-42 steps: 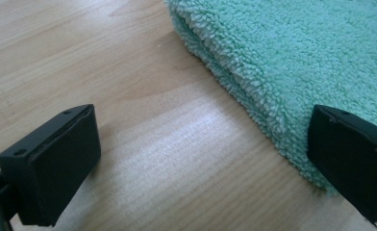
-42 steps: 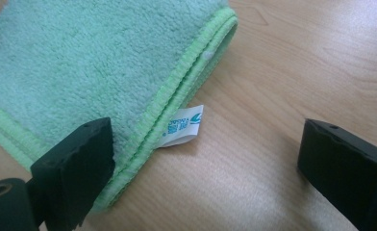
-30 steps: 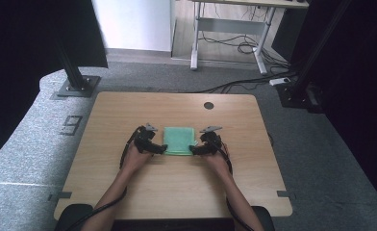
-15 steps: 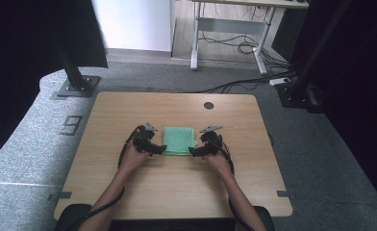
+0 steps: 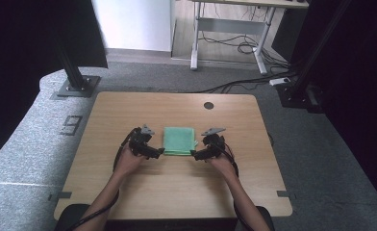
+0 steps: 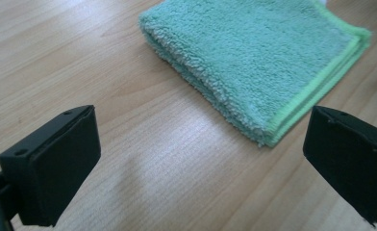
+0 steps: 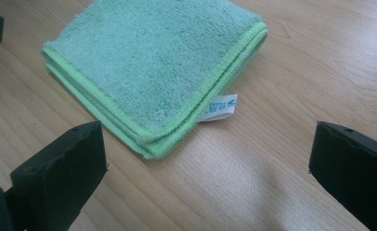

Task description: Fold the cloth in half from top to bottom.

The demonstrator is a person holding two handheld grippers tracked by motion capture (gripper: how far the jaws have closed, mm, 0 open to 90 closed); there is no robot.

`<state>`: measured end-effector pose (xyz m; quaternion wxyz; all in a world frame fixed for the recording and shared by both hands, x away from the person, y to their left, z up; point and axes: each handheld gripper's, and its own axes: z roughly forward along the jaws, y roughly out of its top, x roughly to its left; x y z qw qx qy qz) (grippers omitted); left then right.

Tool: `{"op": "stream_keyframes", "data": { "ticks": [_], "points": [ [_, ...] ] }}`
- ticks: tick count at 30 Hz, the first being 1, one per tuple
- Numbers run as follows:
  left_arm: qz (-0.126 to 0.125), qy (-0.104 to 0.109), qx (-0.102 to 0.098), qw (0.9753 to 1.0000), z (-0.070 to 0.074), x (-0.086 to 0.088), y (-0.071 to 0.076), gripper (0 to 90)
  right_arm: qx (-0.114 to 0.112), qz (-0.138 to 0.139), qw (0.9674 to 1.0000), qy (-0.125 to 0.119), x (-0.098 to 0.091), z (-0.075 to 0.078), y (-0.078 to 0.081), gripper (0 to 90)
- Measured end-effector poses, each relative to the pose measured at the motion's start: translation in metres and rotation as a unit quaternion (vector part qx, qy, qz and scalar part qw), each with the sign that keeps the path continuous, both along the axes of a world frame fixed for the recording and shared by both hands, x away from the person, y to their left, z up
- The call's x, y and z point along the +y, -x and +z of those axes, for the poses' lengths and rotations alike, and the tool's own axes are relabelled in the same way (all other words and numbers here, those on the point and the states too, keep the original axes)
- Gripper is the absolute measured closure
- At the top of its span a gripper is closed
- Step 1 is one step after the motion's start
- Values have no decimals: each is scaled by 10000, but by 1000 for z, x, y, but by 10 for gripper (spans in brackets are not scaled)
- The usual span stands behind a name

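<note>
Bare table point(image 5: 177, 192) around cloth point(image 5: 179, 140)

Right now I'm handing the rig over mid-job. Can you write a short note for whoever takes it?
Left gripper: open, holding nothing, low over the table by the near left corner of the folded green cloth.
Right gripper: open, holding nothing, by the cloth's near right corner; the white label sticks out of that side.
Cloth: flat on the wooden table, folded into a neat square, between the two grippers, touched by neither.
Done: both grippers are lined up at the near corners.
Left: probably close the fingers on a corner each and lift; whether it gets unfolded or moved, I can't tell.
</note>
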<state>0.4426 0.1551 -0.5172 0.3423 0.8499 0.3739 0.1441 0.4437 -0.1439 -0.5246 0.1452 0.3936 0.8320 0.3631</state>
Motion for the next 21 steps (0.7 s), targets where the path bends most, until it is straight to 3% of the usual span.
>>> {"op": "stream_keyframes", "data": {
  "ticks": [21],
  "points": [
    [-50, -44, -193, 9998, 13, 18, 31, 0, -179, 142, 9997, 36, -15, 15, 29, 0]
  ]
}}
